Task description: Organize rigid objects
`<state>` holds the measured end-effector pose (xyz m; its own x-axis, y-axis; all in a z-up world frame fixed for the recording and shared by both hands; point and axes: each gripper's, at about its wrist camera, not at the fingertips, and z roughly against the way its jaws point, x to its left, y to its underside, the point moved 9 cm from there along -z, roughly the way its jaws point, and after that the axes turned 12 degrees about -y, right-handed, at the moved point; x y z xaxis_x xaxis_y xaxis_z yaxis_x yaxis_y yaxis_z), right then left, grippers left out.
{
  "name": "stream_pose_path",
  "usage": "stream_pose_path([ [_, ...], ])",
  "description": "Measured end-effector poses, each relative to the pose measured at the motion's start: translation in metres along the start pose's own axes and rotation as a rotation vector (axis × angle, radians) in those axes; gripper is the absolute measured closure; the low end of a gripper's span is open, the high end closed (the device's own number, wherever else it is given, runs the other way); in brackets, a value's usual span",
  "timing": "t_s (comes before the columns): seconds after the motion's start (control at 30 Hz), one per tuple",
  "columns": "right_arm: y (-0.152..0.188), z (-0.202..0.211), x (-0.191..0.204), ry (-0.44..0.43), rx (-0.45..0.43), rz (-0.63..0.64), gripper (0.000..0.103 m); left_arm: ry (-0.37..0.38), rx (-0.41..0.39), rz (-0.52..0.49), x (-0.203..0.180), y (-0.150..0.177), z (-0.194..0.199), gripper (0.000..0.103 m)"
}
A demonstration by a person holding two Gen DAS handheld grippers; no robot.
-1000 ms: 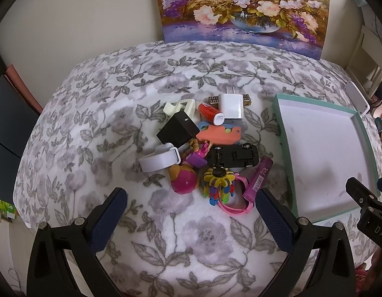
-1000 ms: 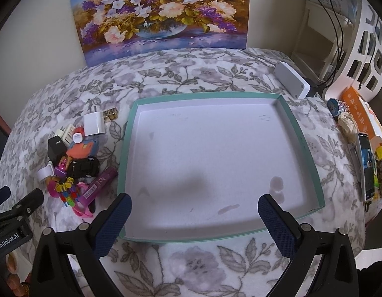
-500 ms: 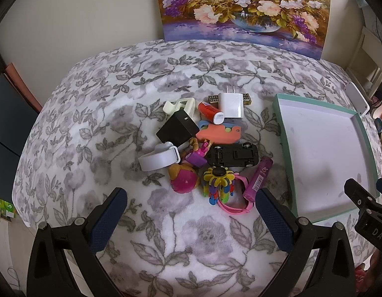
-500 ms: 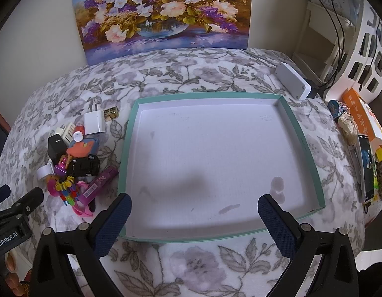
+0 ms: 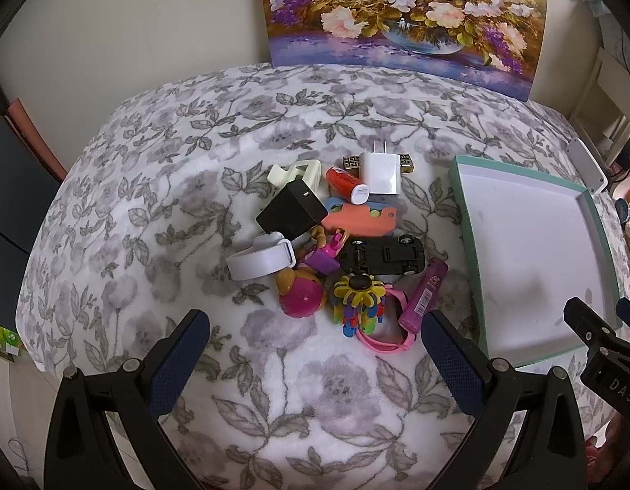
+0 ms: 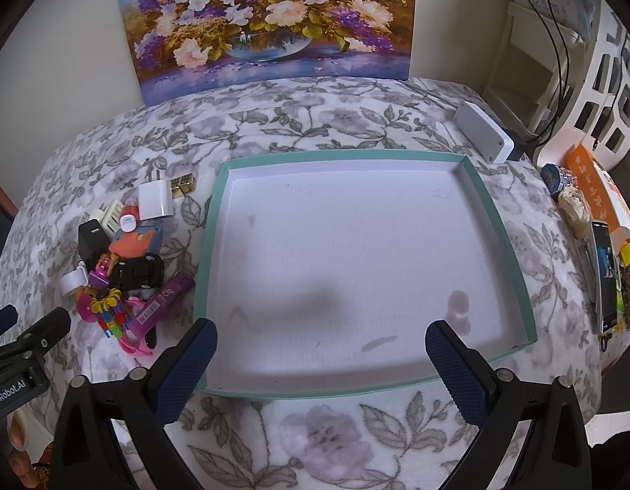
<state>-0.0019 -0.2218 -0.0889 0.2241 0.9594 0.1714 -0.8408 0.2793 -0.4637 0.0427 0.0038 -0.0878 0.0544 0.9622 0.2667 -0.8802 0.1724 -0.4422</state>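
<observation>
Teal-rimmed tray (image 6: 502, 241) fills the middle of the right wrist frame, nothing inside. Toy pile (image 5: 339, 245) sits centre in the left view. Left gripper (image 5: 315, 351) and right gripper (image 6: 321, 357) both gape wide, holding nothing.

Two chargers — one white charger (image 5: 381, 172), one black charger (image 5: 292, 211). One toy car (image 5: 382, 256), one purple tube (image 5: 423, 296), one red tube (image 5: 347, 184), one doll (image 5: 302, 292), one white band (image 5: 259, 261), one pink bracelet (image 5: 390, 337) — and one tray (image 6: 210, 245). Two grippers: left gripper (image 5: 315, 351), right gripper (image 6: 321, 357).
</observation>
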Motion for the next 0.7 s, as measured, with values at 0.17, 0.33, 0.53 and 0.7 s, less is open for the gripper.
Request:
stream_pose_path([
  [0.17,-0.0003,0.0001,0.0011,0.001,0.001,0.002,0.000,0.005,0.002,0.001,-0.0015,-0.0002,0.0003,0.000],
  [0.33,0.0000,-0.0003,0.0014,0.001,0.000,0.002,0.000,0.006,0.003,0.002,-0.0018,-0.0001,0.0003,0.000],
  [0.53,0.0005,-0.0006,0.0022,0.002,0.003,0.004,0.000,0.030,0.018,0.014,-0.0029,-0.0001,-0.0008,0.000],
  [0.7,0.0004,0.0000,0.0063,-0.006,-0.003,0.012,0.000,0.021,0.037,0.042,0.0050,-0.0069,-0.0017,0.000],
])
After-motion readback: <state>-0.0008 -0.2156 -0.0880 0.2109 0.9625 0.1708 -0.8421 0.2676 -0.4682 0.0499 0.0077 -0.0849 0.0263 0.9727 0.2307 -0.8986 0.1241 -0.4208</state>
